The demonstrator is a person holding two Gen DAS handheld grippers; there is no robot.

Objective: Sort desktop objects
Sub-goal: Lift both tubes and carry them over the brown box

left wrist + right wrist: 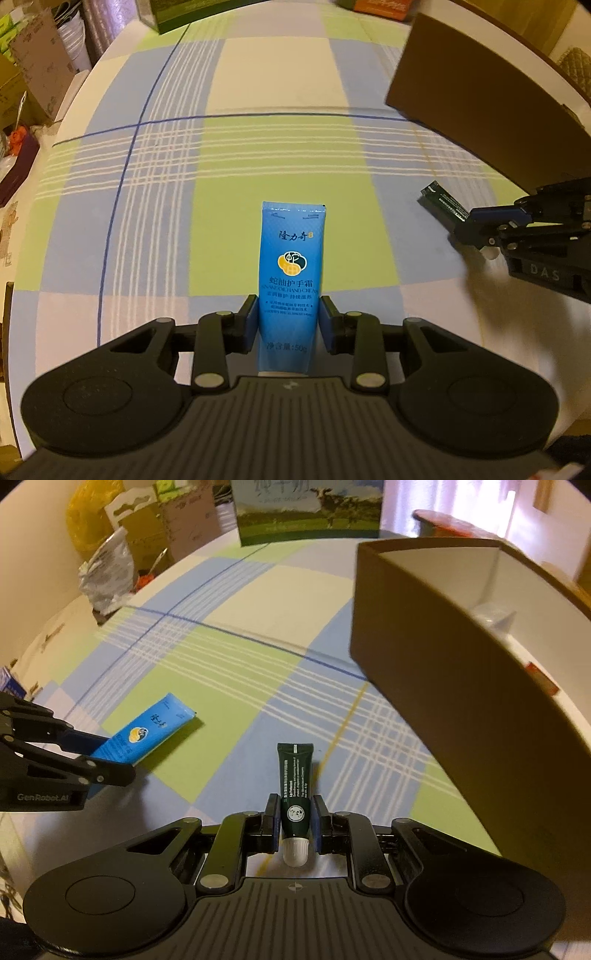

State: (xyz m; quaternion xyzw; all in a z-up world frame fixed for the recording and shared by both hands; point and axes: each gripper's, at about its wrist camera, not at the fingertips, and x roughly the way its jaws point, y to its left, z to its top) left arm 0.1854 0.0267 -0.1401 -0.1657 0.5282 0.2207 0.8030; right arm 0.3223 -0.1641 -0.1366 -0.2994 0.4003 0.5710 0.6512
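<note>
My left gripper (288, 314) is shut on a blue hand cream tube (290, 273), crimped end pointing forward, held above the checked tablecloth. It also shows in the right wrist view (144, 733), in the left gripper (110, 760). My right gripper (294, 818) is shut on a dark green lip balm tube (294, 782) with its white cap (295, 851) toward the camera. In the left wrist view the green tube (443, 203) sticks out of the right gripper (476, 225).
A brown open box (461, 657) stands at the right, white inside; it also shows in the left wrist view (480, 96). A green carton (310, 513) stands at the table's far edge. Bags and cardboard boxes (110, 554) crowd the left side.
</note>
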